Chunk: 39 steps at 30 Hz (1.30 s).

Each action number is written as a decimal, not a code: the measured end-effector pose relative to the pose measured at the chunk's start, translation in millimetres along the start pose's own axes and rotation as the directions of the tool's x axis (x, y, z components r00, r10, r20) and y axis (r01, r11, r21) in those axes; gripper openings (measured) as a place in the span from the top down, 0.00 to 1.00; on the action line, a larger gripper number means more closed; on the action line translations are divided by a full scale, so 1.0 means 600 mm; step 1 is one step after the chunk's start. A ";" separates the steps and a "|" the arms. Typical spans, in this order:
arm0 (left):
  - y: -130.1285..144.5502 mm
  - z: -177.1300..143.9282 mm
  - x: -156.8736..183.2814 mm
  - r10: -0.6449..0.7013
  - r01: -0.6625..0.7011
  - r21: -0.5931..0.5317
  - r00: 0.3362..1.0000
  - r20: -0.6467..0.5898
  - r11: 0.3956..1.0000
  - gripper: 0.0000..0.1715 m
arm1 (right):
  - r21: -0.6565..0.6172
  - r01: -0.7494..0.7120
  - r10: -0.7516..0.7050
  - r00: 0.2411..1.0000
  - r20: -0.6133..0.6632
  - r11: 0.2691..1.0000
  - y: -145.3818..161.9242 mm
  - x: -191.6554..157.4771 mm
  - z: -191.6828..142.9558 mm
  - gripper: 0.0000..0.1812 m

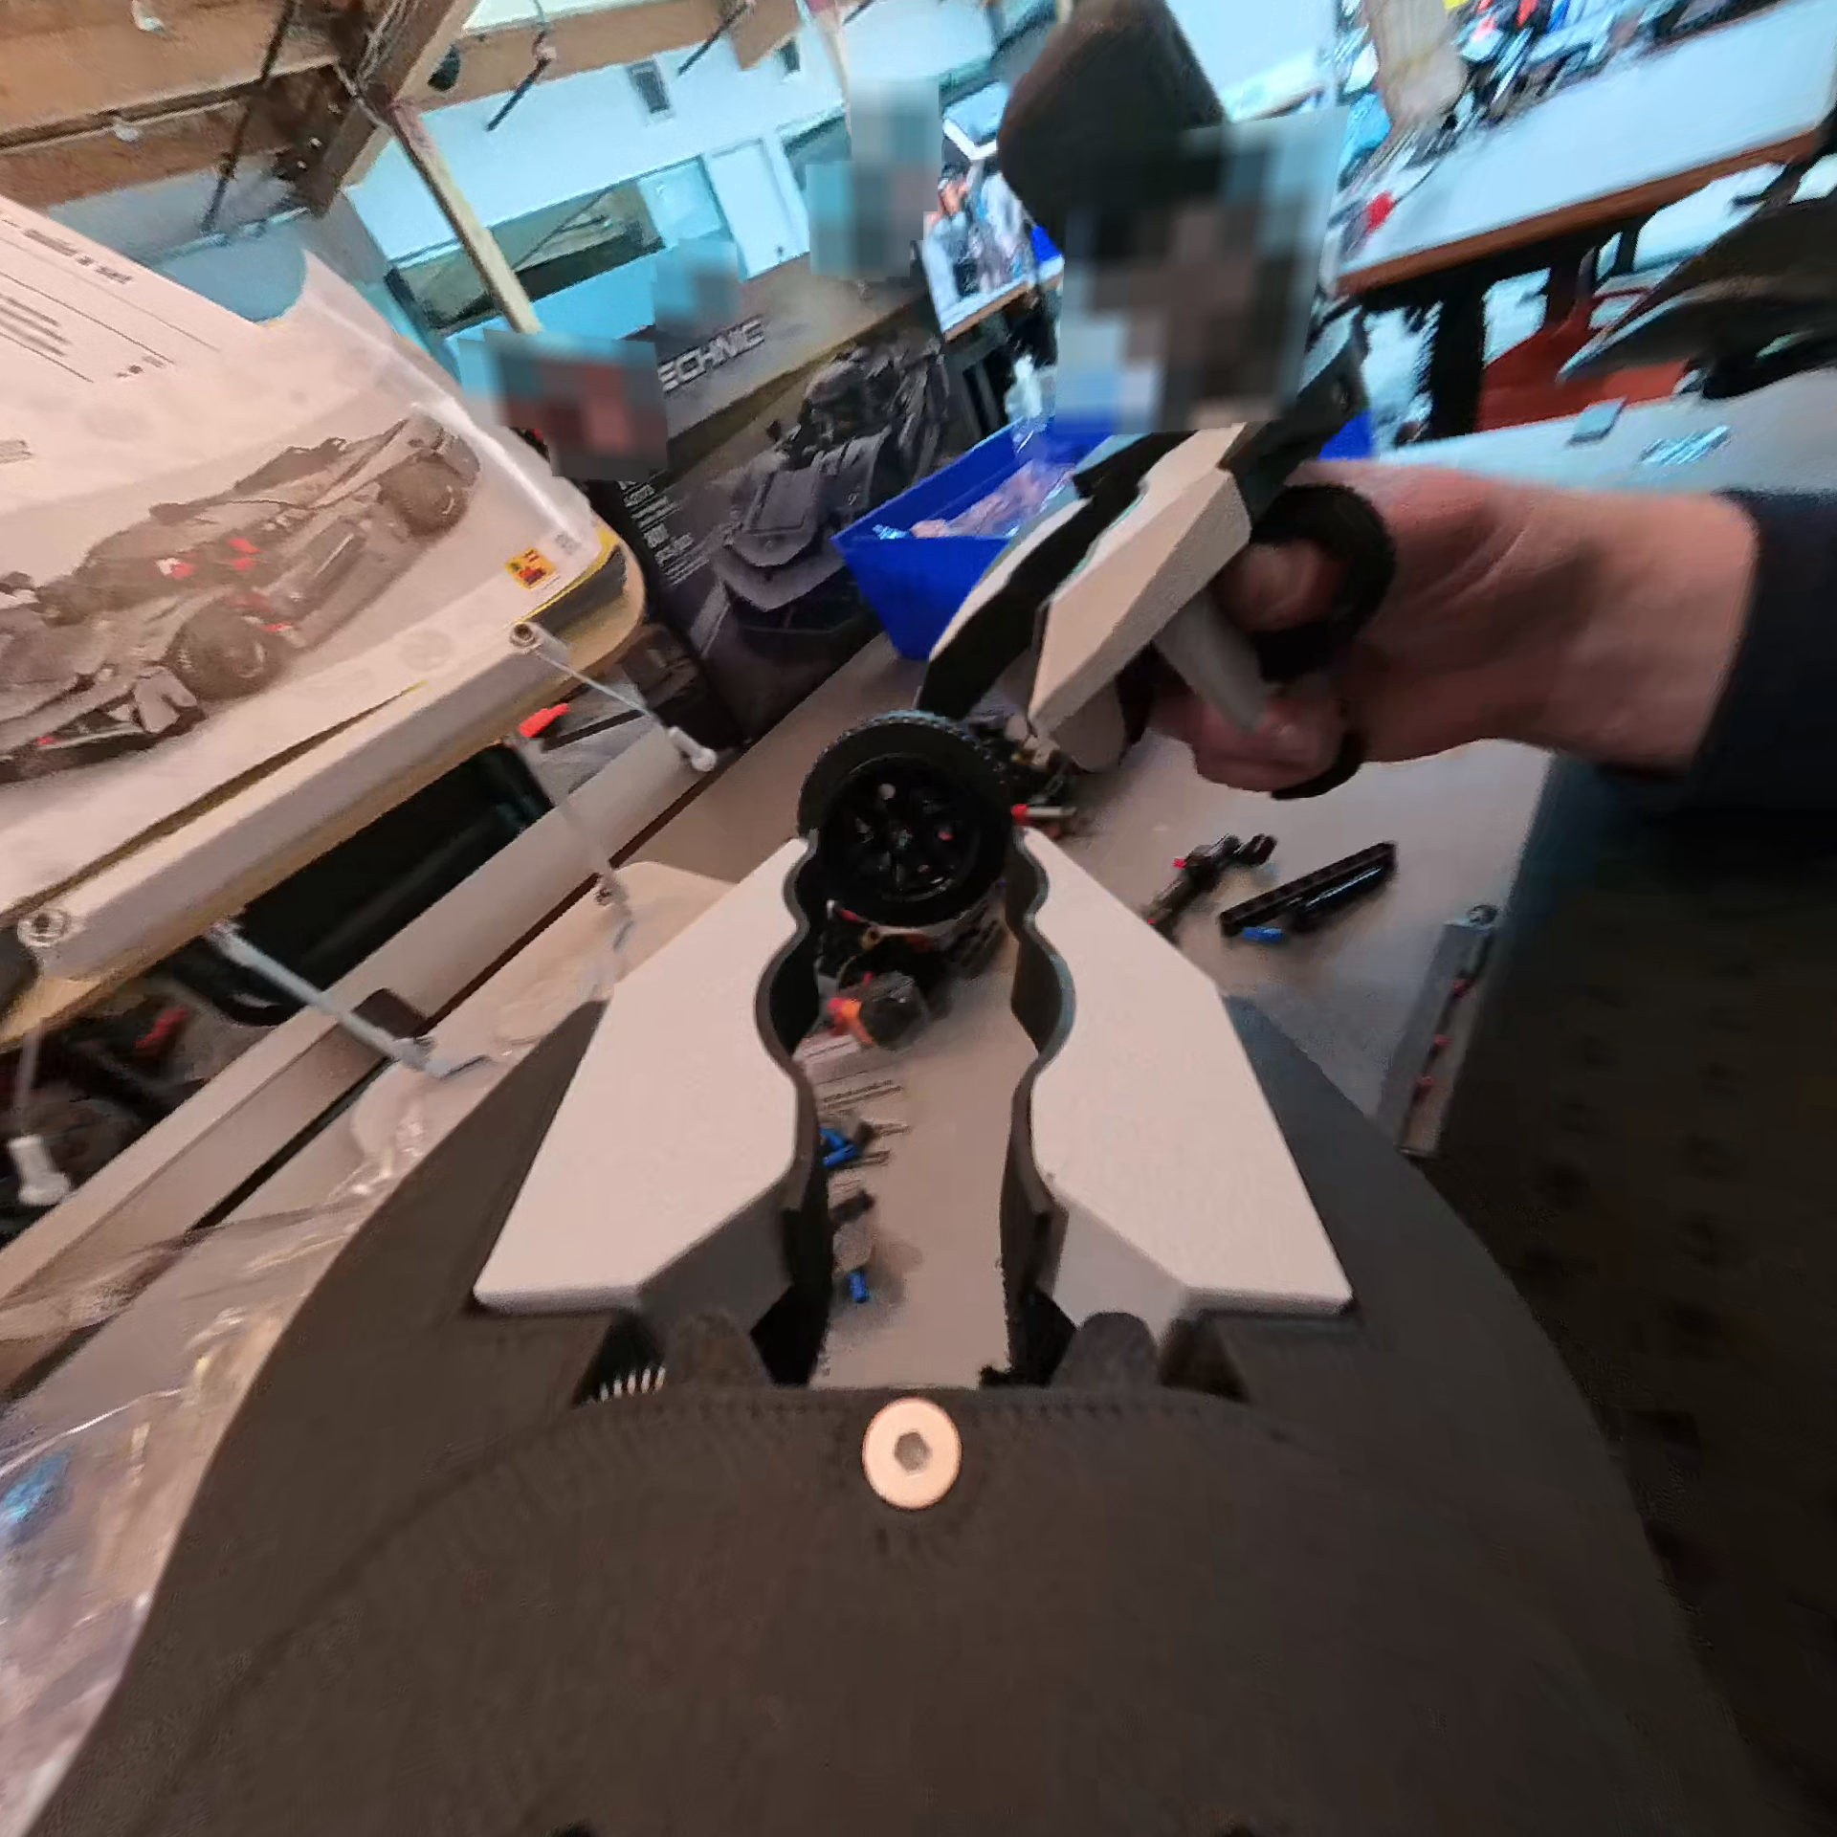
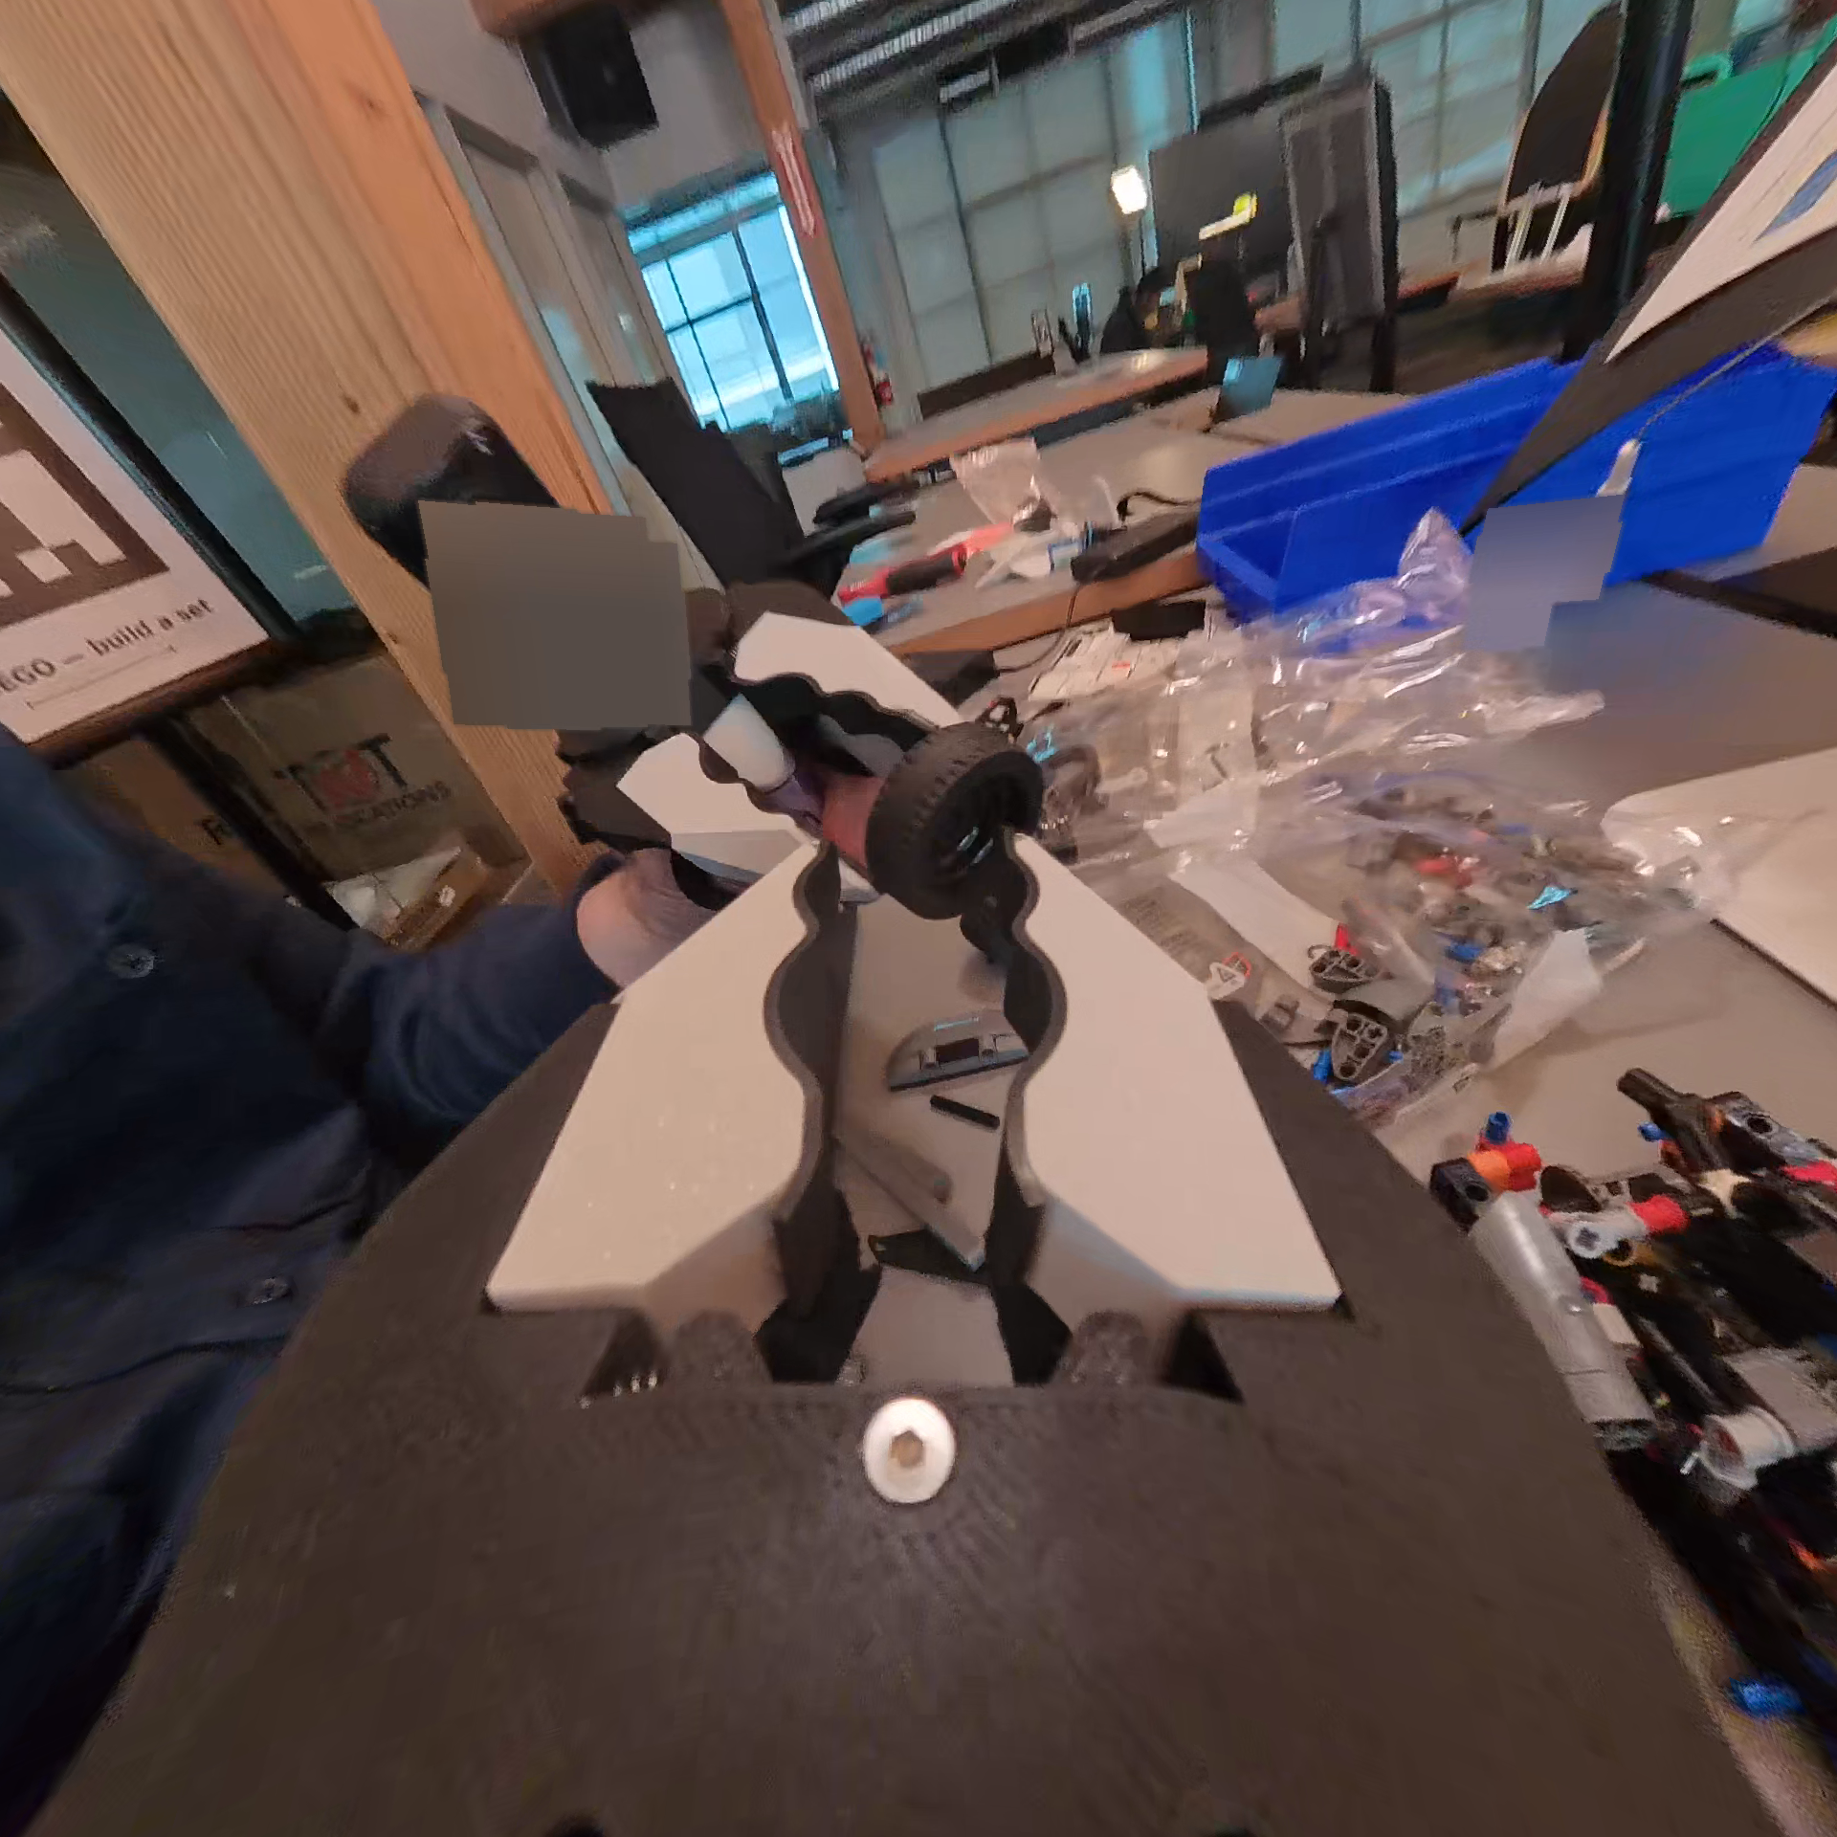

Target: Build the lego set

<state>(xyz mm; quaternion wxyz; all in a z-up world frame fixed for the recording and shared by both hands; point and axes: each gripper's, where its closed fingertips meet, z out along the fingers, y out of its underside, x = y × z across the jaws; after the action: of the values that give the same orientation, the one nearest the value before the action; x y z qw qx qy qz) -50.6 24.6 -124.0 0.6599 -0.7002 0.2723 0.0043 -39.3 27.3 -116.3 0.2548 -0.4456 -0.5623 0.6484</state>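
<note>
Your left gripper (image 1: 910, 865) has its jaws clenched on the black wheel (image 1: 907, 820), held above the table (image 1: 1322, 974) with its axle running toward the right gripper (image 1: 1004, 696), whose jaws look clenched on the wheel's far side.

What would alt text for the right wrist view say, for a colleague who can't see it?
The right gripper holds a black wheel between the tips of its jaws above a grey table. The left gripper is close behind the wheel. Clear plastic bags of parts and a blue bin lie to the right.
</note>
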 end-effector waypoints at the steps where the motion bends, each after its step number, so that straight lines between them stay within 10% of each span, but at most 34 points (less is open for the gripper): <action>1: 0.003 0.005 0.002 0.032 -0.031 -0.024 0.999 0.017 0.999 0.81 | -0.004 0.002 -0.002 1.000 0.003 1.000 0.002 -0.002 0.005 0.84; 25: 0.008 0.010 0.027 0.122 -0.124 -0.045 0.992 -0.032 0.991 0.85 | -0.107 0.016 -0.003 0.993 0.122 0.994 0.025 -0.035 0.012 0.98; 39: 0.039 0.024 0.003 0.197 -0.181 -0.194 0.978 0.067 0.964 0.84 | -0.172 0.134 -0.157 0.979 -0.131 0.976 0.039 0.026 0.016 0.85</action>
<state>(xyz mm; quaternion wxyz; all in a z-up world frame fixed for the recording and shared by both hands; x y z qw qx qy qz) -53.2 37.8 -148.1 0.5988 -0.7292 0.3077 0.1228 -51.2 29.9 -143.6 0.3045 -0.4681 -0.6244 0.5461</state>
